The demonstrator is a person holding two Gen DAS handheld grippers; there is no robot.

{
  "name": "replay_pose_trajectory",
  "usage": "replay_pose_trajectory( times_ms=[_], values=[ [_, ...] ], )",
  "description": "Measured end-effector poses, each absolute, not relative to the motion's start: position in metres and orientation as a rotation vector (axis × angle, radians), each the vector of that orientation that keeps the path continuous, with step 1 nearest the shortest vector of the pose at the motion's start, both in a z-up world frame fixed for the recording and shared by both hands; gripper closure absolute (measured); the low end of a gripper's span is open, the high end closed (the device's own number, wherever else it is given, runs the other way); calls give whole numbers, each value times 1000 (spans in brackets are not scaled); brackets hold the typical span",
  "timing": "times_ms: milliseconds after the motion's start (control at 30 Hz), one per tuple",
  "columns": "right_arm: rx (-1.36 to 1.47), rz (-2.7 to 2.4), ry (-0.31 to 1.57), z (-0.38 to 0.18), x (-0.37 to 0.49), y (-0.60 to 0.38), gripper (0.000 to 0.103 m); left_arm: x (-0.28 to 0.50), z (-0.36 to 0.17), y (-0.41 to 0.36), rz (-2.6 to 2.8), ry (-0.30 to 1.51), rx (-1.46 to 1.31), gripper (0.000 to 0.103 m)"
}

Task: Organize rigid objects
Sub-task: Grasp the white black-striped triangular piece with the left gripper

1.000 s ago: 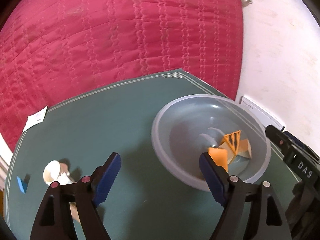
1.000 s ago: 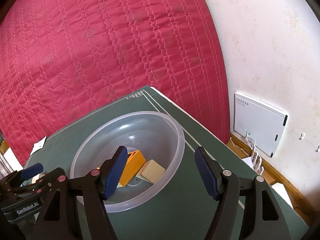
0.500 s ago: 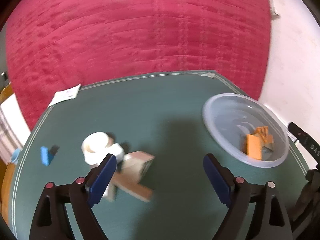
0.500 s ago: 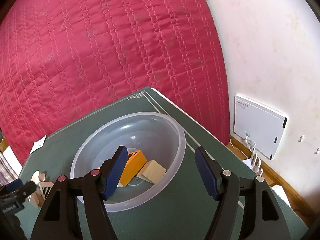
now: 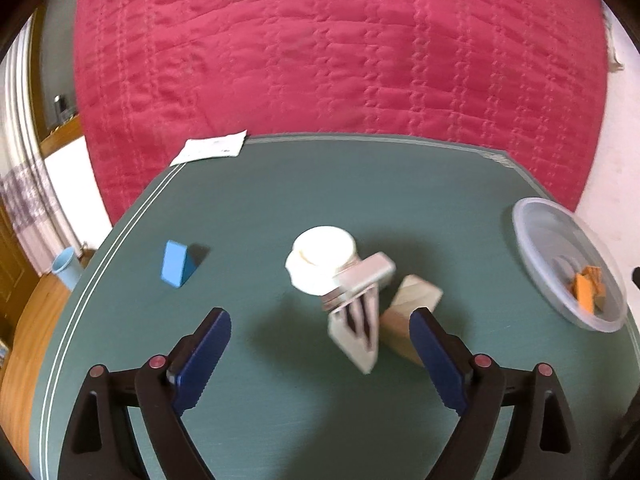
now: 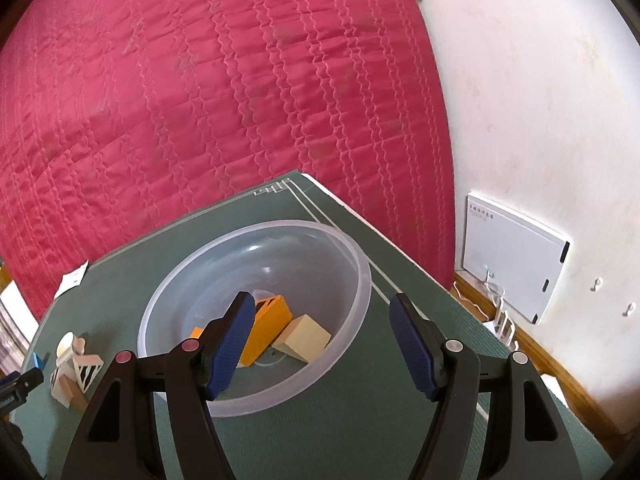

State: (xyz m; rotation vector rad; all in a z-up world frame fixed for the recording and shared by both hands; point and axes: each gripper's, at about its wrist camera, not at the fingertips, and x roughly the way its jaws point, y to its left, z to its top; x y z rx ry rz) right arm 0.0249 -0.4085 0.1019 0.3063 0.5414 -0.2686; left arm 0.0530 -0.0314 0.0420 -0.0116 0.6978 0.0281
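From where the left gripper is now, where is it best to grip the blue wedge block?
Probably from above, closing on the blue wedge's two flat triangular ends; its sloped face would likely slip. It stands alone on the green table, away from the pile, so the open left gripper has room.

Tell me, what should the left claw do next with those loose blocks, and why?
Probably ease the left gripper forward and down over the pale block pile just ahead of it. Its jaws are wide apart with nothing between them, the pile sits loose on the green table, and the clear bowl at the right already holds an orange block, so these likely go there too.
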Motion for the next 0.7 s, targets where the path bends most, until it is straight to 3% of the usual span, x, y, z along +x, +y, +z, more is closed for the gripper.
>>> replay_pose_trajectory(
  times_ms=[700],
  values=[
    [154, 141, 620, 105, -9, -291, 32, 75, 14, -20, 59, 786, 12, 10]
  ],
)
